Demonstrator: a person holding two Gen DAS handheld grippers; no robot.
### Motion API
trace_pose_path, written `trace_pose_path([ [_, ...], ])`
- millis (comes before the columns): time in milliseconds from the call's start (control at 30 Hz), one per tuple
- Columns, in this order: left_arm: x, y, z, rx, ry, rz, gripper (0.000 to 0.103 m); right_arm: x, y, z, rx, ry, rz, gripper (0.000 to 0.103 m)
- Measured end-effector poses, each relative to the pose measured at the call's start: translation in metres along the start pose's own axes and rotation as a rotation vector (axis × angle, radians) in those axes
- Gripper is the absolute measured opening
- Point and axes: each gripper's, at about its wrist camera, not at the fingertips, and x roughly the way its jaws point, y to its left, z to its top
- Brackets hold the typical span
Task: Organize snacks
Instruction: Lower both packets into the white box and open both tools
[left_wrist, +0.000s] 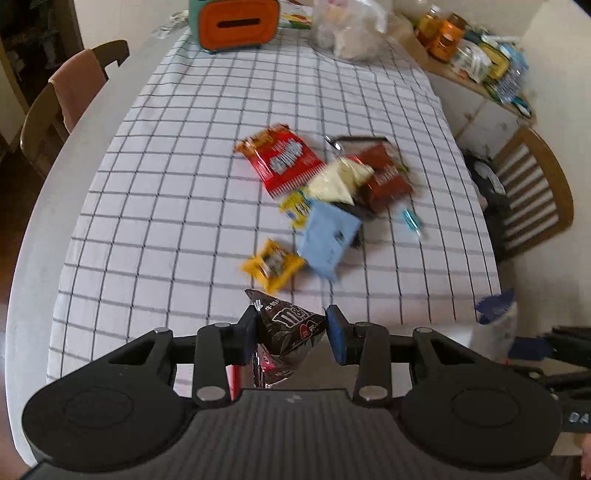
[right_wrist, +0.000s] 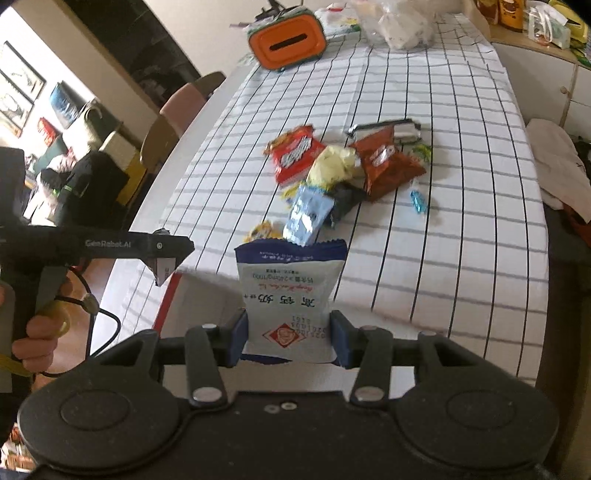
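Left gripper (left_wrist: 291, 334) clamped on a dark brown M&M's pouch (left_wrist: 290, 332), held above the near edge of the checked tablecloth (left_wrist: 184, 177). Right gripper (right_wrist: 288, 334) closed on a white-and-blue milk-candy packet (right_wrist: 290, 291), blue top edge pointing away. Just ahead of both, a loose pile: yellow packet (left_wrist: 272, 265), light blue packet (left_wrist: 327, 236), pale yellow bag (left_wrist: 340, 181), red bag (left_wrist: 284, 158), brown bag (left_wrist: 384, 177). Far beyond, at the table's end, an orange-and-teal box (left_wrist: 234, 22).

Motion-blurred snack pile (left_wrist: 325, 195); brown packet's (left_wrist: 291, 332) lower end behind tongs.
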Motion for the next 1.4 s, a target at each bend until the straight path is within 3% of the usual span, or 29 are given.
trace_pose_path([
  [267, 0.011, -0.034, -0.043, 0.060, 0.071, -0.005, 0.038, 0.016, -0.004, -0.031, -0.017, 0.087, -0.005, 0.046],
  [633, 0.050, -0.051, -0.085, 0.128, 0.176, 0.067, 0.038, 0.054, -0.001, -0.055, -0.085, 0.203, -0.063, 0.046],
  [1033, 0.083, -0.064, -0.091, 0.157, 0.325, 0.103, 0.039, 0.085, 0.010, -0.073, -0.153, 0.296, -0.121, 0.046],
  [1400, 0.087, -0.071, -0.093, 0.176, 0.333, 0.099, 0.042, 0.081, 0.001, -0.076, -0.085, 0.319, -0.094, 0.047],
])
